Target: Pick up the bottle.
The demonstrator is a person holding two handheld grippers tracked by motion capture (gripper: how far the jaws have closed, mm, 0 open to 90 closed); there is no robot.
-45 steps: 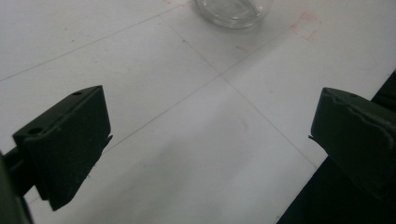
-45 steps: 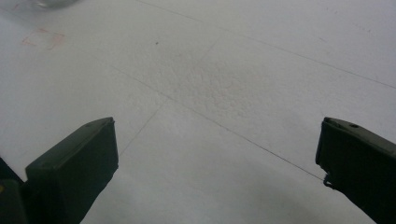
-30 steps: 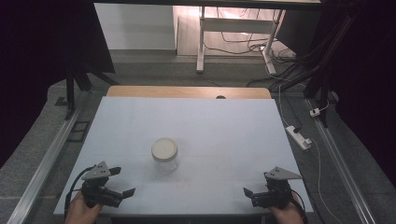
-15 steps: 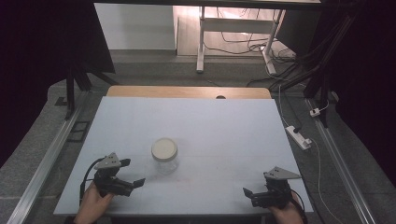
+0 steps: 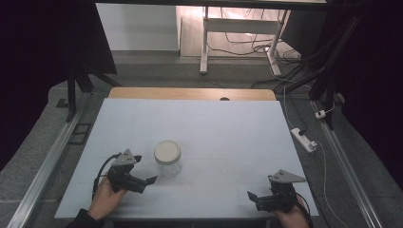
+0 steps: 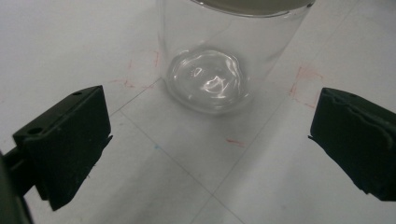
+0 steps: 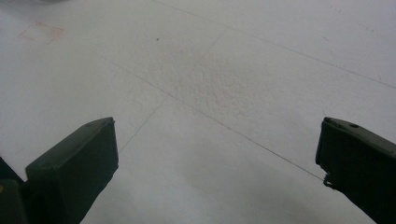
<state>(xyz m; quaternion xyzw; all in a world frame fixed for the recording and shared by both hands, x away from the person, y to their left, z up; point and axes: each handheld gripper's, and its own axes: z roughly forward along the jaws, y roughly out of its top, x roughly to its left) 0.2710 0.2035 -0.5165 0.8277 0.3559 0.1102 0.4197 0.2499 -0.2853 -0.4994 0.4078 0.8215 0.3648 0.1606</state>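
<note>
A clear glass jar (image 5: 167,159) with a pale lid stands upright on the white table (image 5: 214,128), left of centre. My left gripper (image 5: 145,170) is open just left of the jar, jaws pointing toward it. In the left gripper view the jar (image 6: 219,56) stands a short way ahead of the wide-apart jaws, apart from both. My right gripper (image 5: 253,198) rests open near the table's front right edge, far from the jar. In the right gripper view its jaws frame bare white table (image 7: 210,93).
A wooden strip (image 5: 190,93) runs along the table's far edge. A white power strip (image 5: 304,139) lies on the floor to the right. Faint red marks (image 6: 303,81) are drawn on the table by the jar. Metal rails run along both sides.
My left gripper has moved forward and right from the front left edge up to the jar. The right gripper has stayed put.
</note>
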